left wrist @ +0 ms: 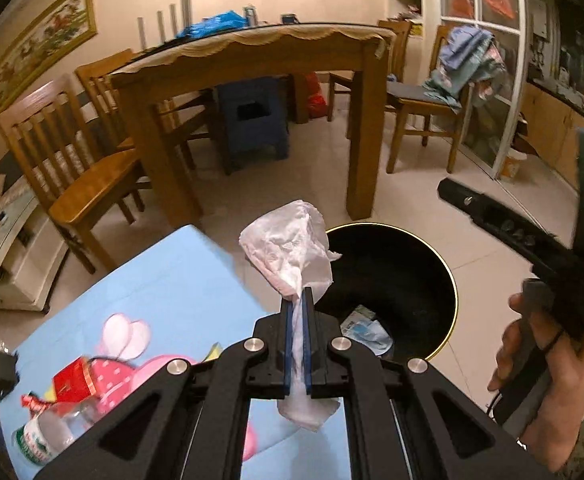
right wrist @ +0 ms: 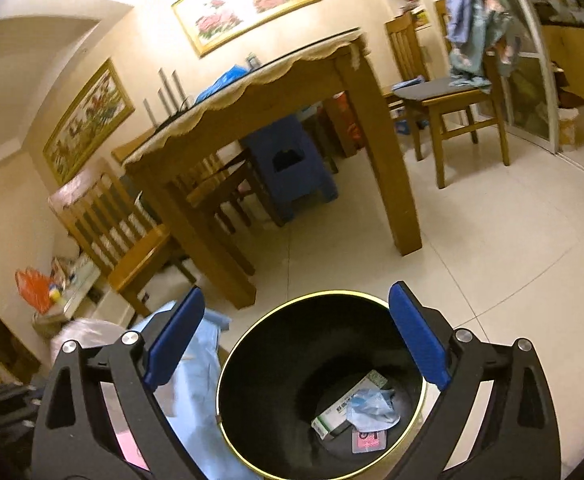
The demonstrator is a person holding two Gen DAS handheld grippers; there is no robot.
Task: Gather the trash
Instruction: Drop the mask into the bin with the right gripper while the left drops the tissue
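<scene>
Left tongs (left wrist: 299,300) clenched on a crumpled white tissue (left wrist: 288,248), which sits pinched between the blue pads with a short tail hanging below and the larger wad standing above. The wad is at the near rim of the bin (left wrist: 448,276), over the tabletop's (left wrist: 164,280) edge rather than squarely over the opening. Right tongs (right wrist: 296,336) released and empty, jaws spread wide above the bin (right wrist: 228,364); a hand (left wrist: 540,364) holds their grip at right in the left wrist view.

Step in hand, as judged: dropping the tissue. It is best done by carrying the wad further over the dark opening before letting go, since light paper drifts and may cling to a pad; a wide opening and a slight downward tilt should help it fall clear.

Materials: tissue soft, thin, creased, almost weightless. Bin round, black inside, with a thin gold rim; in it lie a flat green-and-white carton (right wrist: 348,404), a crumpled bluish wrapper (right wrist: 372,404) and a small pink card (right wrist: 366,440). Tabletop covered in a smooth pale-blue printed cloth, on which a clear plastic bottle (left wrist: 52,428) and a red packet (left wrist: 72,380) remain.
</scene>
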